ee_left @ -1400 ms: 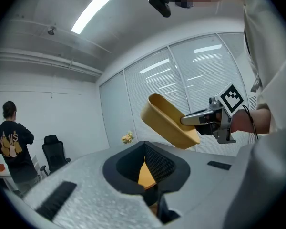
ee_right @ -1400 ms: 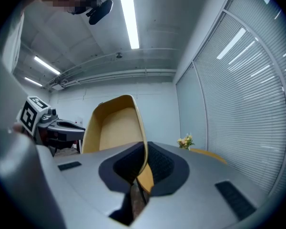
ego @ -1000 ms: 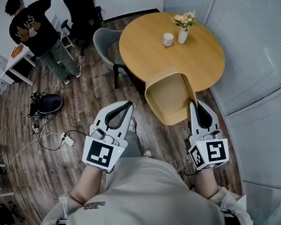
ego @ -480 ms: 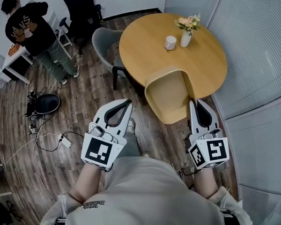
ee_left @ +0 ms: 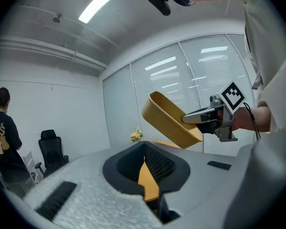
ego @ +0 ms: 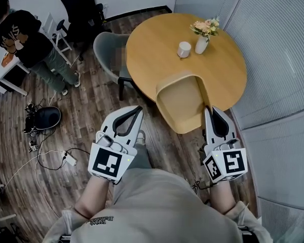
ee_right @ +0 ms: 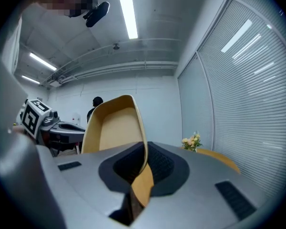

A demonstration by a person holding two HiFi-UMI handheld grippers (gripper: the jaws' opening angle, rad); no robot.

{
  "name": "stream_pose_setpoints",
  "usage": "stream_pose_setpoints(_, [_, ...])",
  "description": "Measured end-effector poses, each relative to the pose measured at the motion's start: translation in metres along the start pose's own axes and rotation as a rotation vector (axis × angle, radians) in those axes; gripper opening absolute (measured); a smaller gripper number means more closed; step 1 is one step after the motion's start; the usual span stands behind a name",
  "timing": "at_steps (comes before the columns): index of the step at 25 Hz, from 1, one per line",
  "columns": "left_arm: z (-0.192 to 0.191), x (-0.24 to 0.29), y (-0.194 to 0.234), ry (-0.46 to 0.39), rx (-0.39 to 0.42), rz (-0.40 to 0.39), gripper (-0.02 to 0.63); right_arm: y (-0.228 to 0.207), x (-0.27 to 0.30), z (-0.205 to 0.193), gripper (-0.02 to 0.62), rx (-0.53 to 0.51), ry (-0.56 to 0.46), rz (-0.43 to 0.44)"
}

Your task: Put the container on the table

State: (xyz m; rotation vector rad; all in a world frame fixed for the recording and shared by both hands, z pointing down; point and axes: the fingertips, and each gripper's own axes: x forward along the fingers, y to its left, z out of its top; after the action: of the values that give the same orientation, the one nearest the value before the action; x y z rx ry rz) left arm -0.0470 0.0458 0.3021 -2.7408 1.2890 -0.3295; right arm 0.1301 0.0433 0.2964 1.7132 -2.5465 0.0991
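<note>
At table point(ego: 228, 77) edge: right gripper point(ego: 210, 111) jaws pinching container point(ego: 182, 105) wall; left gripper point(ego: 137, 111) jaws together, empty; underside hidden.

Beyond the right hand-held gripper point(ego: 212, 110) we see a round wooden worktop point(ego: 157, 44) carrying a white cup point(ego: 184, 49) and a flower vase point(ego: 201, 44).

1. The container point(ego: 185, 105) is yellow-brown, all one colour.
2. The table point(ego: 154, 52) is light orange-brown wood.
3. The left gripper point(ego: 137, 109) and right gripper point(ego: 209, 110) are light grey with black insides. Each has black-and-white square marks.
4. The cup point(ego: 184, 49) and vase point(ego: 201, 44) are white. The flowers point(ego: 205, 27) are pink and yellow.
5. The floor point(ego: 91, 110) is dark brown planks.
</note>
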Motion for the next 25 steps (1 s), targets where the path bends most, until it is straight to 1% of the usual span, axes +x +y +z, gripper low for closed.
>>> stream_pose_setpoints(2, [-0.002, 0.011, 0.014, 0.002, 0.007, -0.014, 0.021, -0.003, 0.015, 0.002, 0.038, 0.000, 0.006, -0.011])
stream_pose_setpoints(6, [0.002, 0.033, 0.041, -0.004, -0.017, -0.036, 0.021, -0.007, 0.045, 0.008, 0.038, 0.000, 0.017, -0.037])
stream_pose_setpoints(11, [0.001, 0.056, 0.083, -0.002, -0.008, -0.061, 0.021, -0.005, 0.089, 0.015, 0.038, -0.004, 0.026, -0.056])
stream_pose_setpoints(20, [-0.006, 0.097, 0.151, 0.002, -0.020, -0.111, 0.021, -0.003, 0.163, 0.025, 0.038, -0.007, 0.041, -0.098])
stream_pose_setpoints(25, [-0.011, 0.118, 0.182, -0.007, -0.019, -0.145, 0.021, -0.003, 0.196, 0.027, 0.038, -0.007, 0.051, -0.129])
